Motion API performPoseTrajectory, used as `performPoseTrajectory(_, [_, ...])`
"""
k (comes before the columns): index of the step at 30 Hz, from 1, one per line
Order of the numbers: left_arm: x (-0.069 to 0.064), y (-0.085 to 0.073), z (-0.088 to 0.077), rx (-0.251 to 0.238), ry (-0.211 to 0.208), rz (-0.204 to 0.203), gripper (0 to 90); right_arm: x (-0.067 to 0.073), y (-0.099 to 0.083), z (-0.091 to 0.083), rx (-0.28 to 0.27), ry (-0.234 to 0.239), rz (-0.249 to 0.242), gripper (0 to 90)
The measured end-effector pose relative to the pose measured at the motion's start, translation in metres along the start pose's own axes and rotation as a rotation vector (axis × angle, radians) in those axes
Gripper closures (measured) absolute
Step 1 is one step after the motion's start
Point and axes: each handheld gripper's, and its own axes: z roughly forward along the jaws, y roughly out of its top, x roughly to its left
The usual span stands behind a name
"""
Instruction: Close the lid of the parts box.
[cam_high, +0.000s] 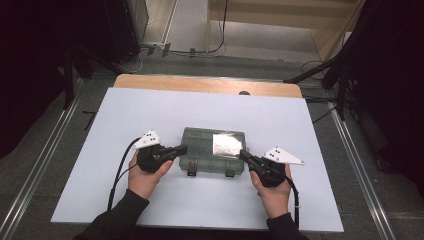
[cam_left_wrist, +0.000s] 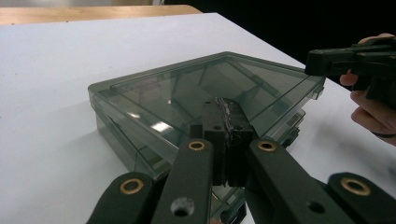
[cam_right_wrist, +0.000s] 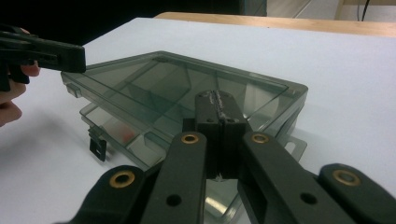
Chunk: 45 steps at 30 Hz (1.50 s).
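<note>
Here, the left gripper, held in the person's left hand, has its black jaws pressed together with nothing between them; its tips sit at the left end of the smoky-green, see-through plastic compartment box, whether touching cannot be told. The box lies on the white table sheet, directly between the two grippers, its lid raised slightly at the near edge, two dark latches hanging at the front. Just right of the box, the right gripper in the right hand is likewise closed and empty, its tips at the box's right end.
</note>
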Motion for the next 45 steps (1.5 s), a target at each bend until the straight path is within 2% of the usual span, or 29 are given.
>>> performPoseTrajectory(7, [-0.003,-0.010,0.000,0.000,0.027,0.004,89.6,0.004,-0.011,-0.002,0.008,-0.007,-0.011,90.0])
performPoseTrajectory(17, [-0.002,-0.026,0.000,0.033,0.044,-0.006,89.6,0.007,-0.022,-0.001,0.021,-0.015,-0.011,90.0])
performPoseTrajectory(26, [-0.003,-0.031,0.000,0.037,0.051,-0.012,89.7,0.005,-0.032,0.001,0.043,-0.033,-0.014,90.0])
performPoseTrajectory(29, [-0.003,-0.031,-0.001,0.042,0.058,0.000,89.9,0.005,-0.035,0.002,0.045,-0.036,-0.016,90.0])
performPoseTrajectory(45, [-0.003,-0.031,-0.001,0.049,0.059,0.007,90.0,0.006,-0.038,0.003,0.028,-0.041,-0.026,90.0])
